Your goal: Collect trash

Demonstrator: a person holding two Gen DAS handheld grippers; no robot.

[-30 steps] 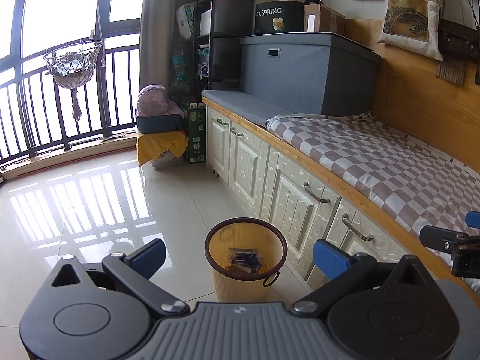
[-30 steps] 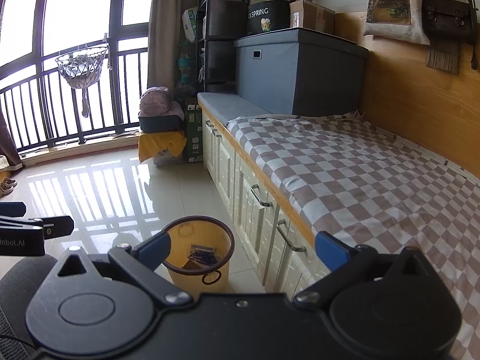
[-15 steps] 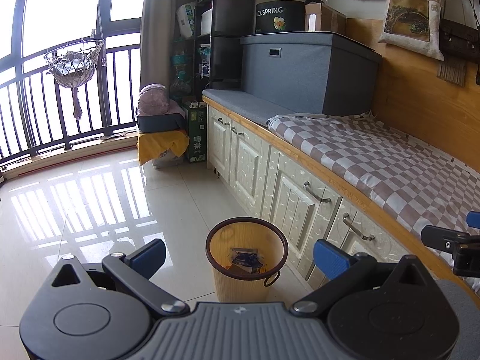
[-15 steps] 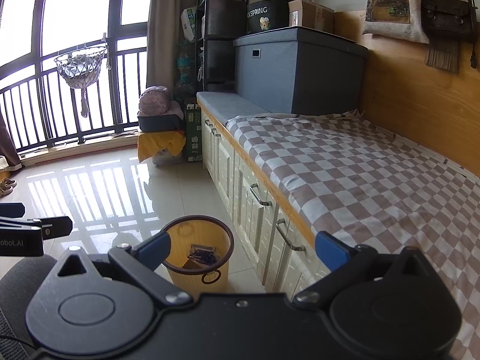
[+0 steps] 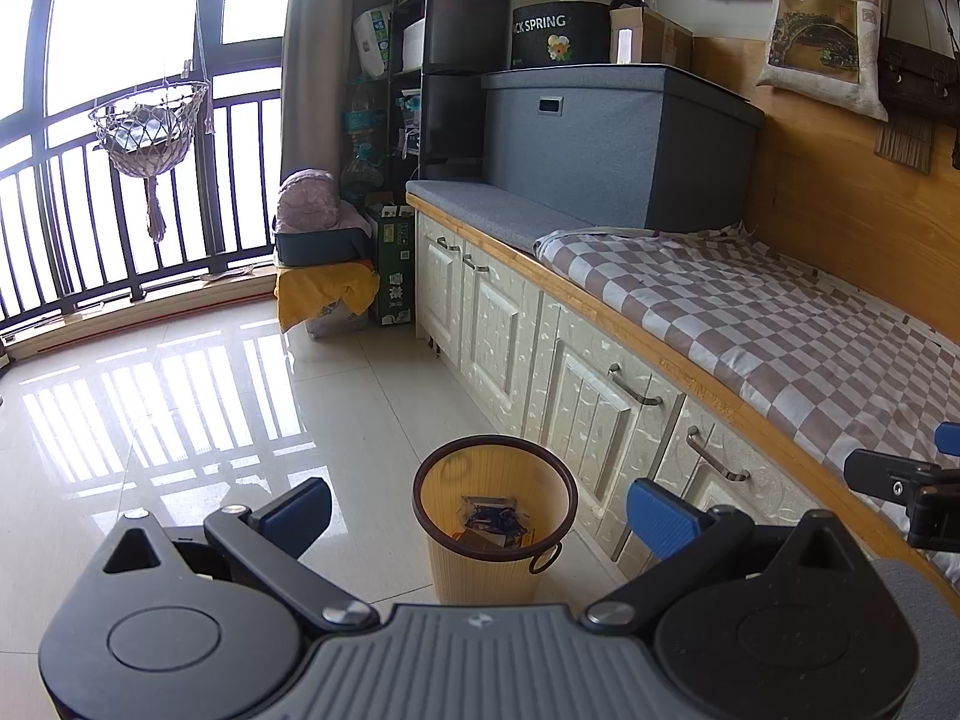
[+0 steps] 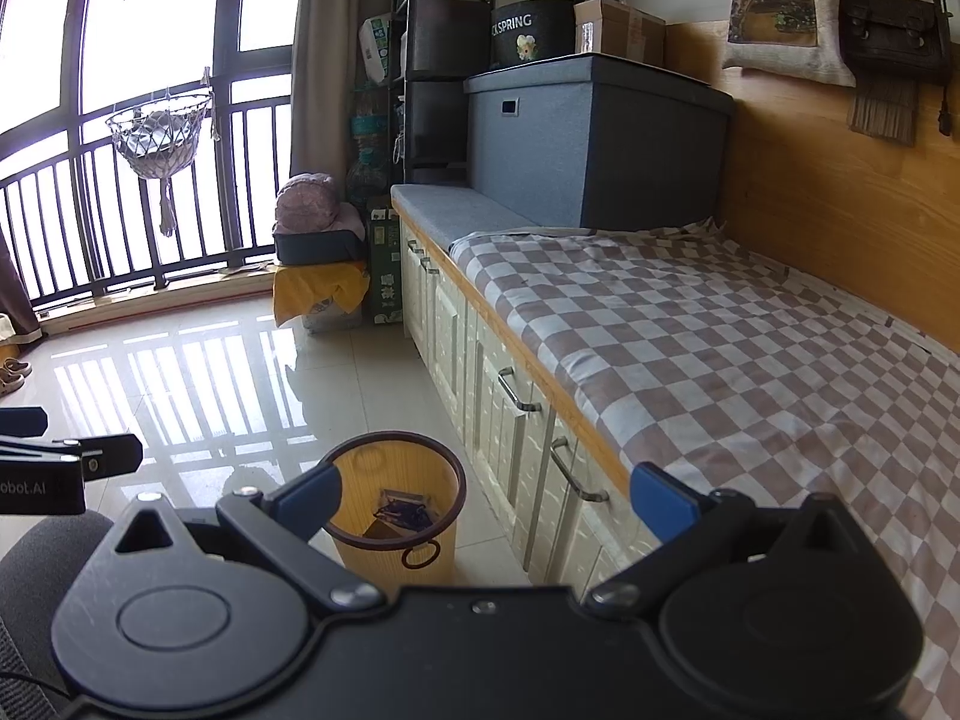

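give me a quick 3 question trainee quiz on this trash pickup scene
1. True or false: the left tool is gripping a piece of trash.
2. Where does the bin stand? A) on the checkered mat B) on the floor beside the white cabinets C) against the balcony railing
3. Fill in: the wrappers lie ____ the bin.

Key
1. False: its jaws are spread, with nothing between them, like those of the right tool.
2. B: by the white cabinets.
3. Inside, at the bottom.
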